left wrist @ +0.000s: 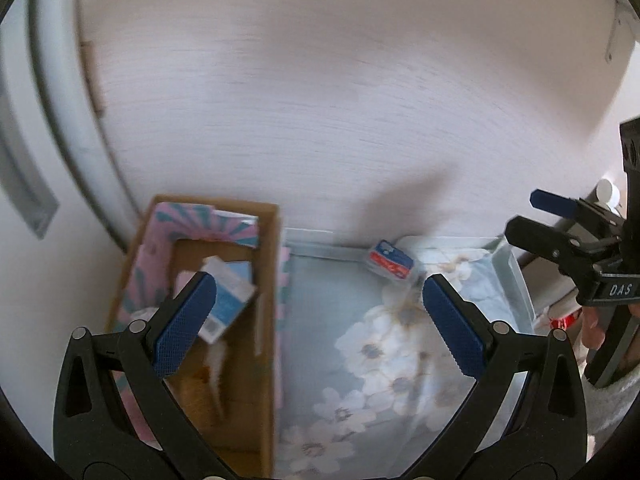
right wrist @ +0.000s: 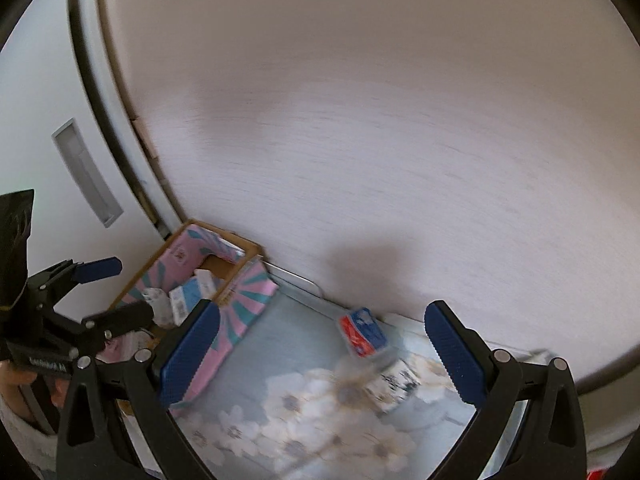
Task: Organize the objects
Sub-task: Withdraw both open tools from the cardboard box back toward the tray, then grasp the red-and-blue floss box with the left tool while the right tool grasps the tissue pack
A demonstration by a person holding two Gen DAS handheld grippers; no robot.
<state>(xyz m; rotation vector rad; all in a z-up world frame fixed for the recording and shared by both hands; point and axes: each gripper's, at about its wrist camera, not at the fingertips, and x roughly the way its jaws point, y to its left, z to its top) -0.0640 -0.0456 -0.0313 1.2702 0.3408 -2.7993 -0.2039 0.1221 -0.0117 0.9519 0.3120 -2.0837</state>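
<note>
Two hand-held claws hover over a floral-printed surface set against a pale wall; both stand wide apart and hold nothing.

The left gripper (left wrist: 320,312) has its blue pads spread; ahead of it, just beyond the right pad and against the wall, lies a small red-and-blue packet (left wrist: 390,261). From the right gripper (right wrist: 322,344) the same small red-and-blue packet (right wrist: 363,332) sits ahead and between the fingers, tilted and blurred; it looks like a light, soft tissue pack in slick film, likely to squash or slide, so a hold across its short sides seems best.

Ahead and left of the left claw is an open cardboard box (left wrist: 272,280) with pink-and-teal flaps; inside, partly behind the left pad, rests a white-and-blue carton (left wrist: 234,300), probably stiff and light. From the right wrist the cardboard box (right wrist: 248,249) lies far left, with the other claw in front of it.

The wall stands close behind the packet, leaving little room for a finger there; the floral cloth (left wrist: 360,360) may bunch; a tray rim (left wrist: 516,276) runs to the right.
</note>
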